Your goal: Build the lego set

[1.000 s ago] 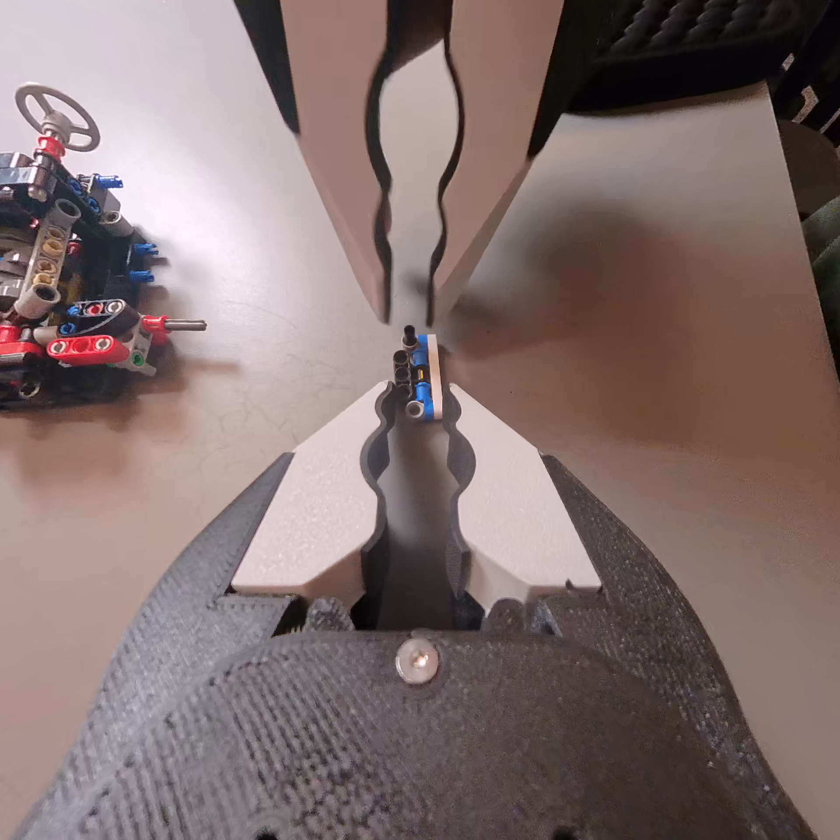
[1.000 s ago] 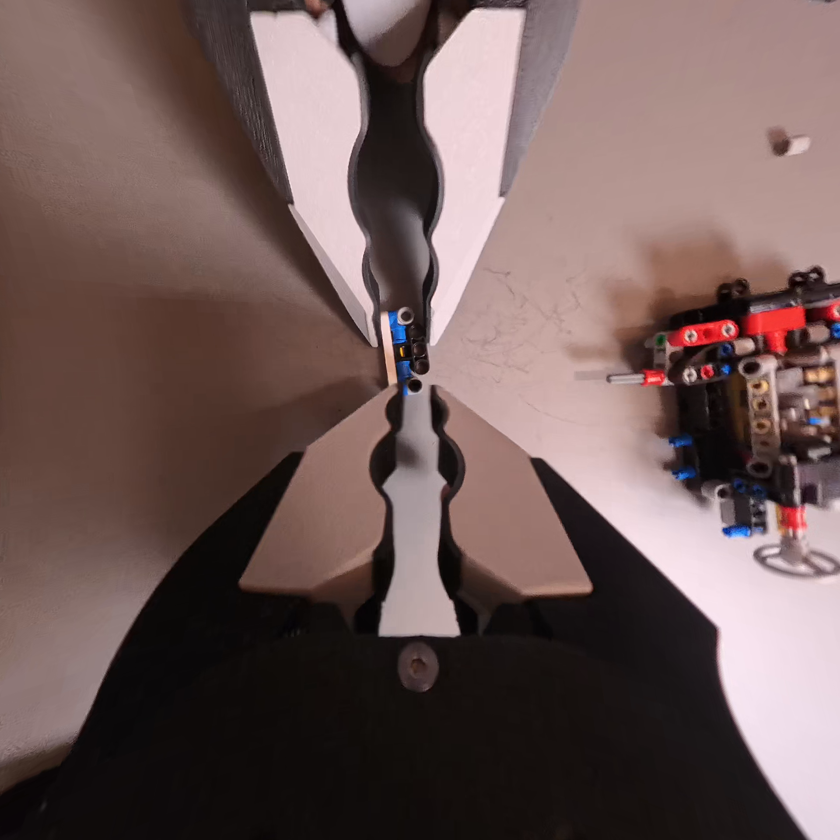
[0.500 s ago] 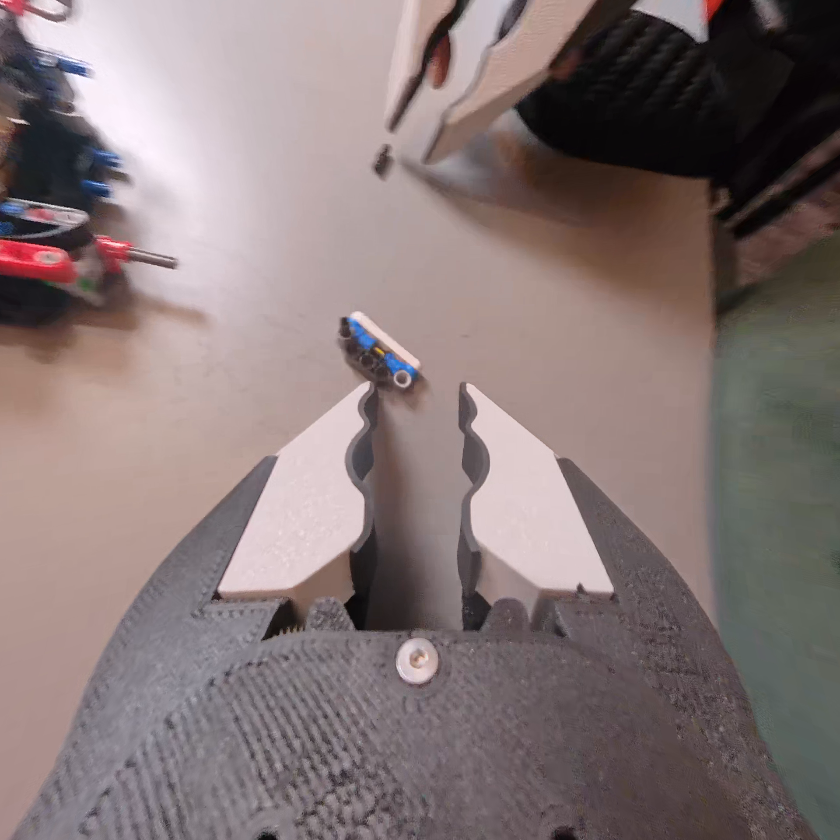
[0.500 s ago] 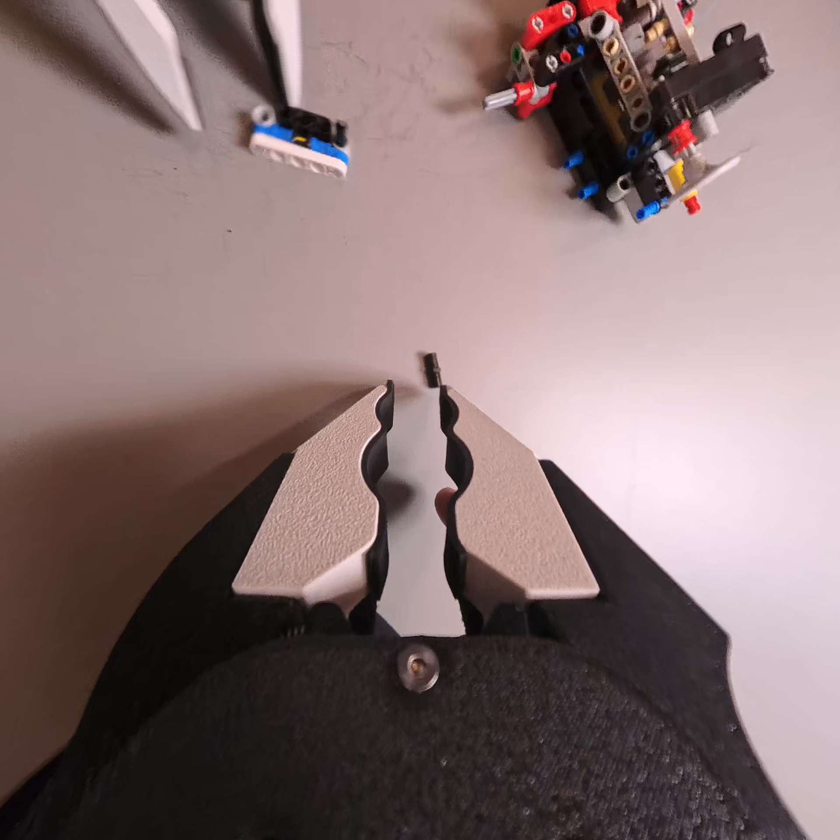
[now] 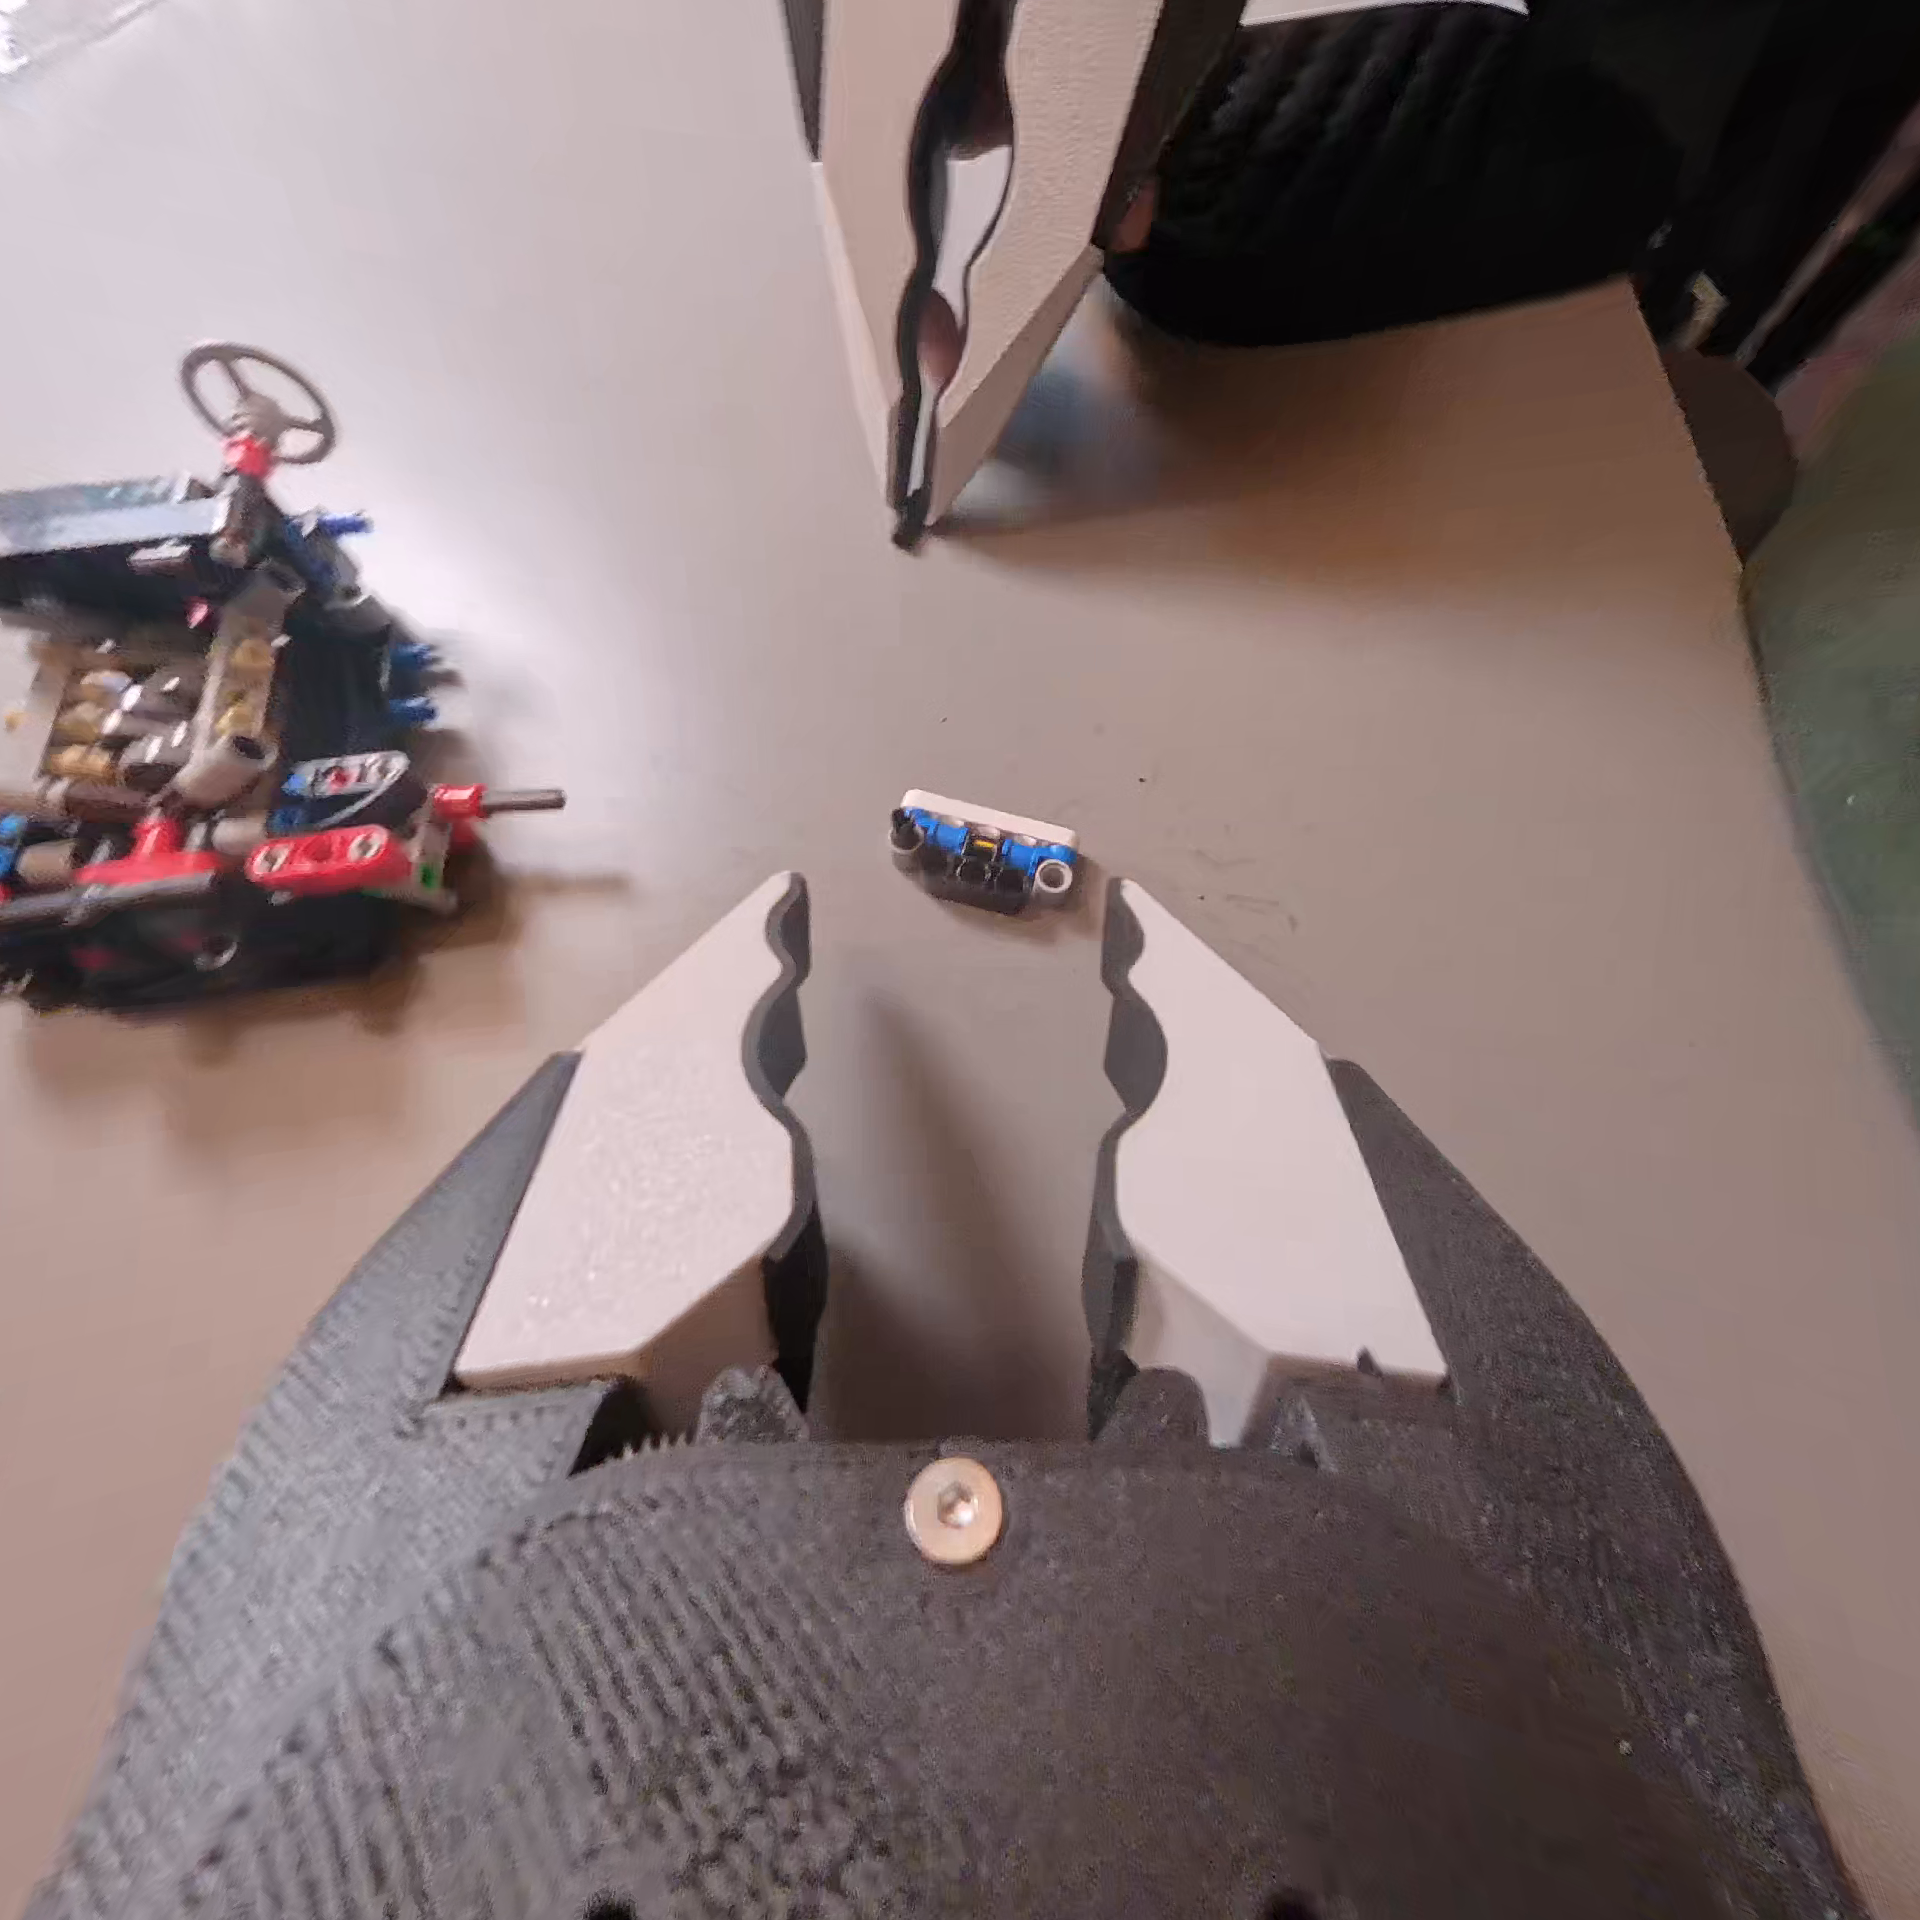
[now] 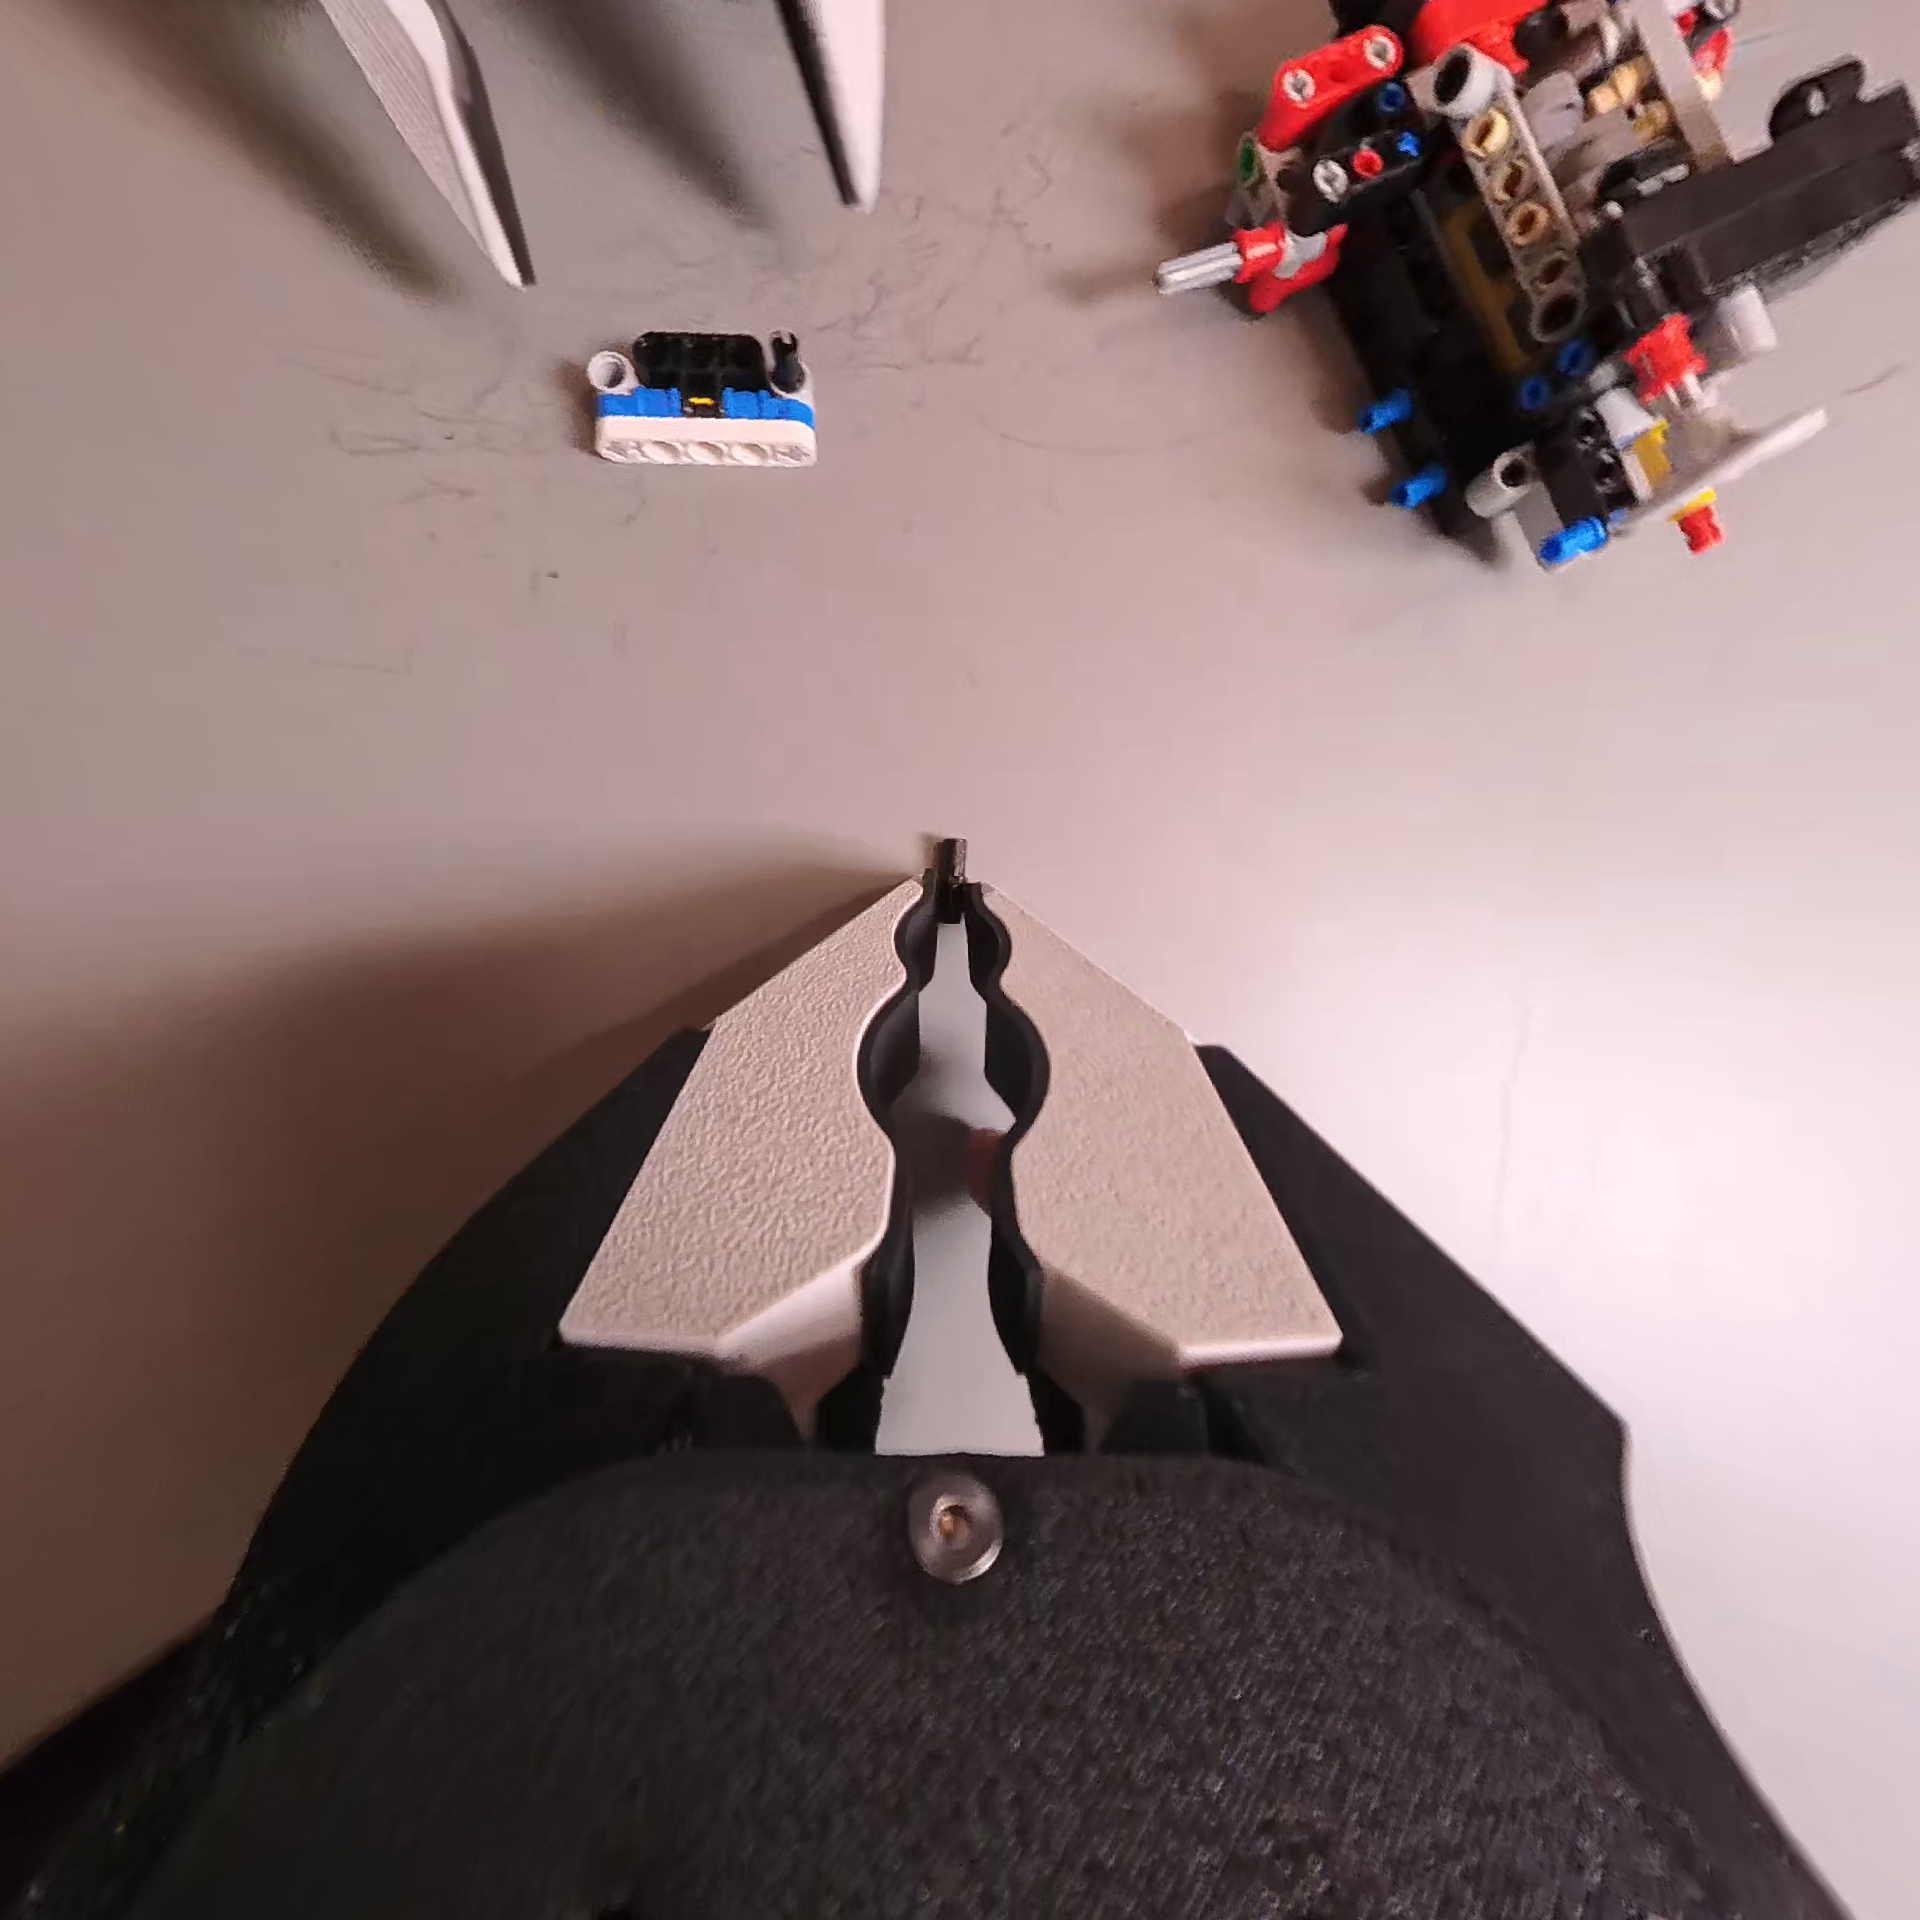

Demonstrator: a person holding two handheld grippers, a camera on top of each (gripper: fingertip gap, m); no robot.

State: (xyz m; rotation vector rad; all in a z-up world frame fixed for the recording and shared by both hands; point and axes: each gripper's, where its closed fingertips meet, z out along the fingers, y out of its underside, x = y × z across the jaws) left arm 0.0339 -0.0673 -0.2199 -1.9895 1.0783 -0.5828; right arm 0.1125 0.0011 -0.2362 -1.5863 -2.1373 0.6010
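- The small sub-assembly [image 5: 982,860] lies on the worktop [image 5: 1351,727], long axis crosswise, just beyond the left gripper [image 5: 951,899], whose fingers are spread.
- The right gripper [image 6: 951,891], farther off, pinches a black pin [image 6: 950,868].

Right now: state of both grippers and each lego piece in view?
left gripper: open, empty, over the table.
right gripper: shut on black pin.
small white-blue-black subassembly: loose on table, untouched.
partly built vehicle: resting on table, apart from both grippers.

my left gripper [image 5: 951,899]: jaws spread wide, empty | my right gripper [image 6: 951,888]: jaws pinched together, low over table
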